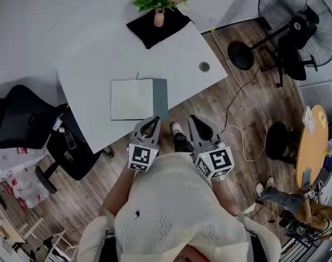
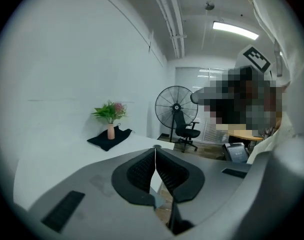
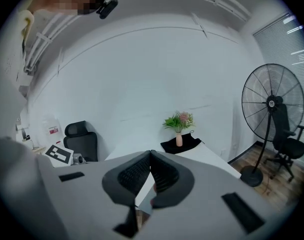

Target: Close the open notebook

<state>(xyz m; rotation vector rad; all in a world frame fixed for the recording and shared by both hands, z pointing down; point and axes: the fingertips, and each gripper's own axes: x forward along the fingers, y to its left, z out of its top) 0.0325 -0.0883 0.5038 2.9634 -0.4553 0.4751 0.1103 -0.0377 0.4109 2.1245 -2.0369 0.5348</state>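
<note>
White desk [image 1: 174, 53]: notebook [image 1: 132, 99], vase [image 1: 159, 18], black cloth [image 1: 147, 33].

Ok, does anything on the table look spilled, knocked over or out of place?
Nothing stands out: the vase stands upright on its black cloth, and the notebook lies flat near the edge of the table.

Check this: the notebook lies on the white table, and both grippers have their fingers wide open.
One error: the left gripper and the right gripper are both shut and empty, not wide open, as the two gripper views show. The notebook does lie on the white table.
</note>
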